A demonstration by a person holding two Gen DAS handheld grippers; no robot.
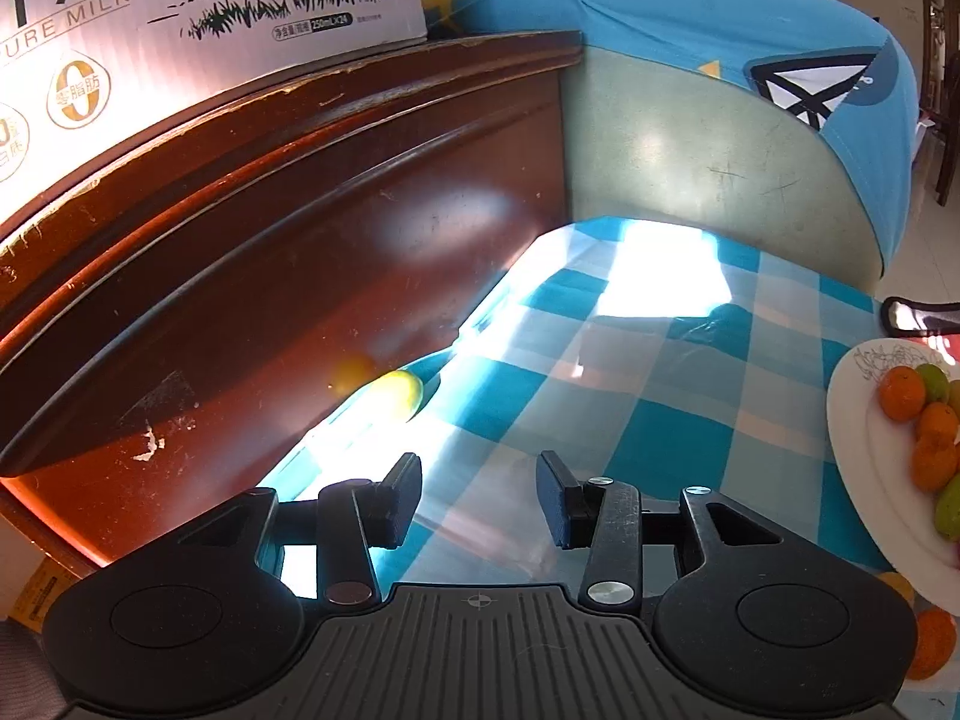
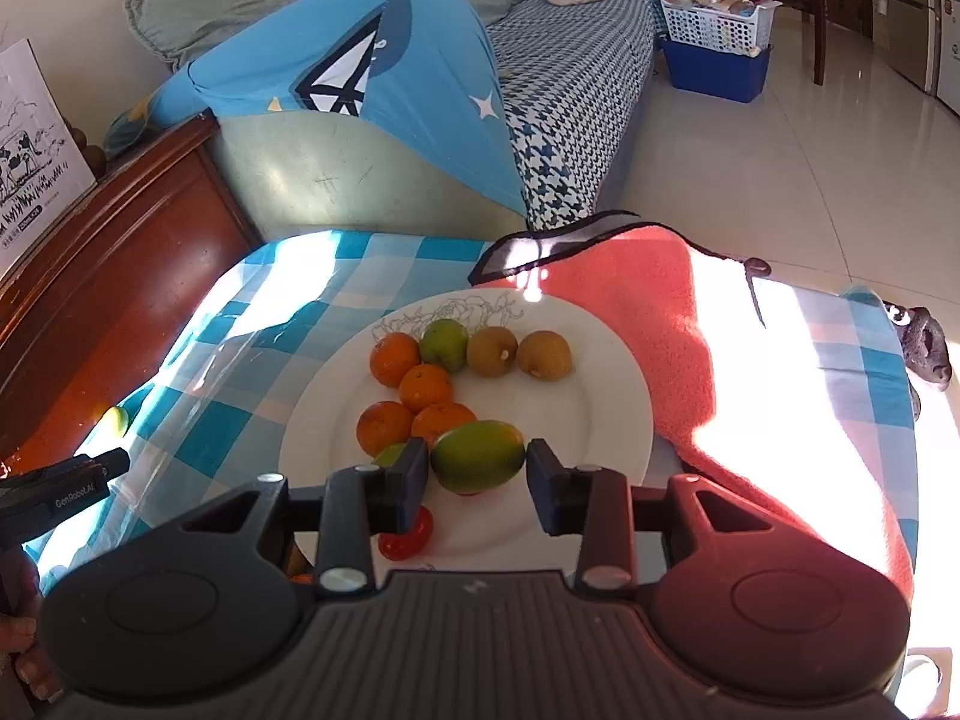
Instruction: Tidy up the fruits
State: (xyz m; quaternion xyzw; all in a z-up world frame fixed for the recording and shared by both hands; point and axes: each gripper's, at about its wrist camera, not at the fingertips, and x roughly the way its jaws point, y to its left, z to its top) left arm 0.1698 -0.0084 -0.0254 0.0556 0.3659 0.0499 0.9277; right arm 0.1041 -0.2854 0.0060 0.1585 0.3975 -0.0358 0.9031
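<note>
- Sunlit blue-and-white checked tablecloth (image 2: 252,396) covers the table, with a white plate (image 2: 600,420) on it as the landmark for everything else.
- Nearest, over the plate's near rim, the right gripper (image 2: 478,480) has its jaws parted on either side of a green-and-red mango (image 2: 478,456); the pads sit just beside the fruit, and whether they touch it cannot be told.
- Just under the right gripper's left finger, a small red fruit (image 2: 414,537) lies on the plate's near part.
- Well to the left of the plate, the left gripper (image 1: 478,498) hangs over bare cloth with its fingers spread and nothing between them.
- Toward the plate's middle sit four oranges (image 2: 425,387), clustered and touching.
- On the plate's far part, a green fruit (image 2: 444,343) and two brownish round fruits (image 2: 543,355) lie in a row.
- Right of the plate, a coral towel (image 2: 660,324) lies draped on the table.
- Far left of the plate, a yellow fruit (image 1: 399,393) rests on the cloth against a dark wooden cabinet (image 1: 270,240).
- Beyond the plate stands a sofa (image 2: 576,96) with a blue cover (image 2: 390,90).
</note>
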